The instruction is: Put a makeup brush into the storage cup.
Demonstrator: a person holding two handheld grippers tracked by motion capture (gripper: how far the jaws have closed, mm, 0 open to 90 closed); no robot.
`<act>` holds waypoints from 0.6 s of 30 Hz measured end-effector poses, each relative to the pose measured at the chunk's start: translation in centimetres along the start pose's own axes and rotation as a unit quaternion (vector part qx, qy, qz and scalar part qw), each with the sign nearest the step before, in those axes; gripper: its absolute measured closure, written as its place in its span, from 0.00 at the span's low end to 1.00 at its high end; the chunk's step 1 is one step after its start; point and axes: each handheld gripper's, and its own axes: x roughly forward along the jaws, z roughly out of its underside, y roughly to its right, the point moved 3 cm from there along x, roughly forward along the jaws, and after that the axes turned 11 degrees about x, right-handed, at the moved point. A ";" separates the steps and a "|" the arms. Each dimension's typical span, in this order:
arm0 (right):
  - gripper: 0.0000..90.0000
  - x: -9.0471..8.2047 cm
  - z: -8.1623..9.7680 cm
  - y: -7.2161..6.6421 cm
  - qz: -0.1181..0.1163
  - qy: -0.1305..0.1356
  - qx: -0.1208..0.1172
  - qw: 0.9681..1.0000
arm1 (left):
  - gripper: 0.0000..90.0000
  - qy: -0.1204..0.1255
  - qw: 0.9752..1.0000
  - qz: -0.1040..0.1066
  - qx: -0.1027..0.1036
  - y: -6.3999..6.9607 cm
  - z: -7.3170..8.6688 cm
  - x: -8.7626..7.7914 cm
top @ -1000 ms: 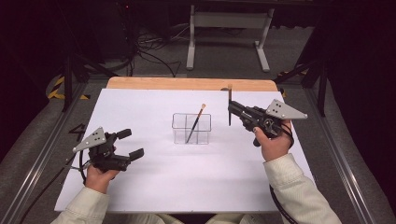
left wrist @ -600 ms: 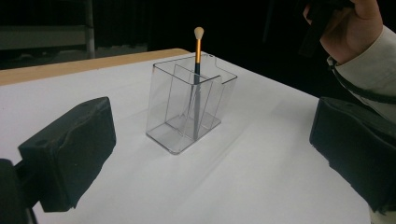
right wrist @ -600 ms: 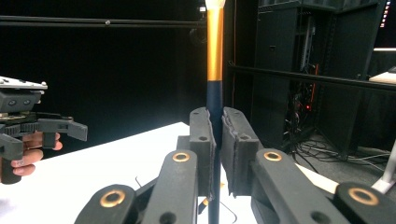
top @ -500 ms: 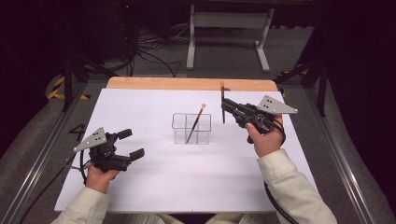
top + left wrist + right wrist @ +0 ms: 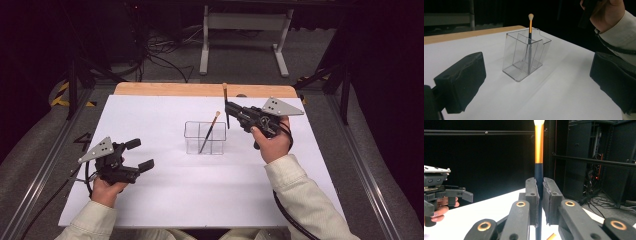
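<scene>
While the right gripper [image 5: 228, 107] is hanging above the far right part of the table, its two black jaws are pressing together on the dark lower handle of a slim makeup brush with an orange ferrule and pale bristle tip [image 5: 539, 147]. In the right gripper view the brush is standing upright between the pads, bristles at the top. From above, it is rising just beyond and to the right of the clear plastic organiser box with inner dividers [image 5: 192, 131], apart from it; whether the brush's lower end is hovering directly over the box rim is hard to judge from this angle.

Inside that box a second brush of the same kind [image 5: 210, 131] is leaning, its dark handle down in one compartment and its pale tip sticking out above the rim toward the far side. The box itself is sitting near the middle of the white sheet covering the table [image 5: 165, 200], with a strip of bare wooden tabletop [image 5: 165, 89] showing along the far edge.

Well away on the near left, the left gripper [image 5: 141, 154] is resting low over the sheet with its jaws spread wide and nothing between them; the left gripper view is looking past those jaws at the box and the leaning brush [image 5: 530, 35].
</scene>
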 end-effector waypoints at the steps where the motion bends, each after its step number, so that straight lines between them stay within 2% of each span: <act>1: 0.93 0.2 0.0 0.0 0.000 -0.002 0.000 1.000 | 0.01 0.000 1.000 0.000 0.000 0.0 0.0 0.0; 18: 0.93 2.5 0.0 0.0 -0.004 -0.008 0.010 1.000 | 0.01 -0.002 1.000 0.001 0.001 0.0 0.1 0.1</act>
